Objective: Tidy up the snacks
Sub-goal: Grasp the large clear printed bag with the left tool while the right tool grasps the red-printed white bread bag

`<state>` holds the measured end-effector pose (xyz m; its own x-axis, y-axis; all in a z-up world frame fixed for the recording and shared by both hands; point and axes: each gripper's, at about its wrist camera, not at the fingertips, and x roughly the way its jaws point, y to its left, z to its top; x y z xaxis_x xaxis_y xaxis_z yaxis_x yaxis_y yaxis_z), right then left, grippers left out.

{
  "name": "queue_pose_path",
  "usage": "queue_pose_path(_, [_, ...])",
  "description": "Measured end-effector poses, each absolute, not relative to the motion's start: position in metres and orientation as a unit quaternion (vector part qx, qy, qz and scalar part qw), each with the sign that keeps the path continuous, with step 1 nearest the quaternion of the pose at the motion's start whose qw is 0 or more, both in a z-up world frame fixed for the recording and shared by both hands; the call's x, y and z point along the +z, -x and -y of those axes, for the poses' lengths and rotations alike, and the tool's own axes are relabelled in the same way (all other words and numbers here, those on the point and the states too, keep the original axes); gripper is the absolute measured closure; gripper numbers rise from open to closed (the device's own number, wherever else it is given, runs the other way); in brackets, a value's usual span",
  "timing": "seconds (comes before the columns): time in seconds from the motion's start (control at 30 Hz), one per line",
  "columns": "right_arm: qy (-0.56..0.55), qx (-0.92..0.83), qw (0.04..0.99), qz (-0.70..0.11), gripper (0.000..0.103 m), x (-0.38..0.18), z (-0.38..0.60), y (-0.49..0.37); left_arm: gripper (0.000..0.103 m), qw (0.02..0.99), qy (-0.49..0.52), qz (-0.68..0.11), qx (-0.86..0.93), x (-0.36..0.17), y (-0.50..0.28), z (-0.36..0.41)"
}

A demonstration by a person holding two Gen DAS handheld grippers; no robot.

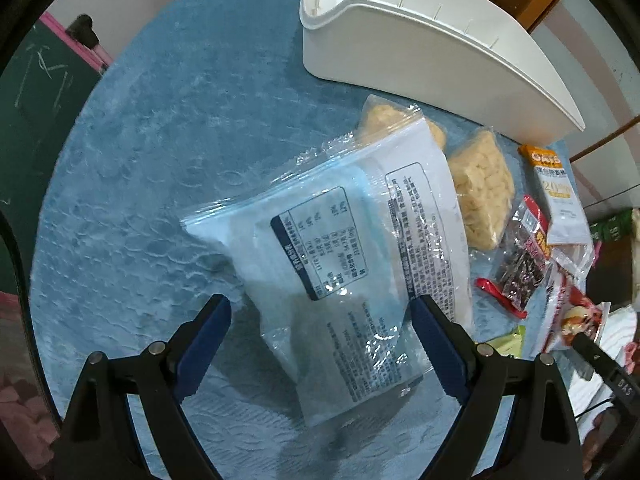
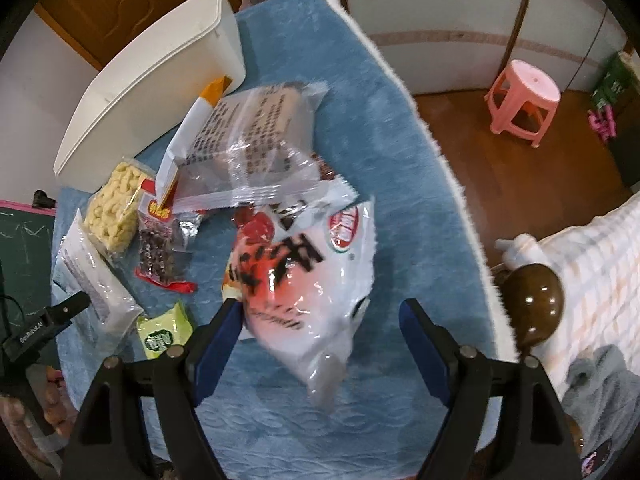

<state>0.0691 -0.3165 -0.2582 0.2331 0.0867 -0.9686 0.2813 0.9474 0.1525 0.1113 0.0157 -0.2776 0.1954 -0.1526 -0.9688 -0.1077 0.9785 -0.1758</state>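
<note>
In the left wrist view my left gripper [image 1: 320,316] is open, its jaws either side of a clear blue-and-white snack bag [image 1: 340,264] lying on the blue cloth [image 1: 160,160]. In the right wrist view my right gripper [image 2: 320,320] is open around the lower end of a white-and-red snack bag [image 2: 308,276]; whether its left finger [image 2: 224,328] touches the bag I cannot tell. A white storage bin [image 1: 420,48] stands at the back, also in the right wrist view [image 2: 152,76]. The left gripper's tip [image 2: 68,308] shows at the left.
Other snacks lie between the bags and the bin: yellow puffs [image 1: 480,192] [image 2: 116,204], a dark red-edged pack [image 1: 520,264] [image 2: 160,248], an orange-topped pouch [image 1: 556,196], a green packet [image 2: 164,332], a clear printed bag [image 2: 256,136]. The cloth's edge drops to wooden floor with a pink stool [image 2: 524,96].
</note>
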Motion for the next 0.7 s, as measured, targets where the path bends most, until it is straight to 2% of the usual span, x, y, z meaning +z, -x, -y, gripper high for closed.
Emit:
queue_pose_path(0.17, [-0.157,-0.052,0.768,-0.619,0.020,-0.264,0.310,-0.079,0.012,0.764,0.123,-0.633,-0.032,-0.285,-0.119,-0.016])
queue_pose_path(0.37, [-0.152,-0.039,0.768,-0.621,0.020,-0.266,0.303,-0.086,0.005,0.752,0.145,-0.642,-0.046,-0.299,-0.131,-0.008])
queue_pose_path(0.47, [-0.147,-0.028,0.771,-0.619,0.032,-0.264,0.294,-0.088,0.003,0.752,0.143,-0.642,-0.044,-0.302,-0.135,-0.004])
queue_pose_path(0.5, [-0.147,-0.019,0.771,-0.619,0.041,-0.263,0.291,-0.089,0.002,0.751,0.142,-0.643,-0.044,-0.303,-0.136,-0.003])
queue_pose_path(0.53, [-0.147,-0.013,0.771,-0.619,0.044,-0.263,0.288,-0.089,0.002,0.751,0.142,-0.644,-0.044,-0.302,-0.137,0.002])
queue_pose_path(0.63, [-0.123,-0.012,0.777,-0.618,0.046,-0.260,0.278,-0.090,0.010,0.750,0.147,-0.644,-0.046,-0.299,-0.140,0.006])
queue_pose_path(0.7, [-0.100,-0.012,0.783,-0.614,0.048,-0.256,0.270,-0.088,0.025,0.754,0.151,-0.637,-0.048,-0.294,-0.140,0.005])
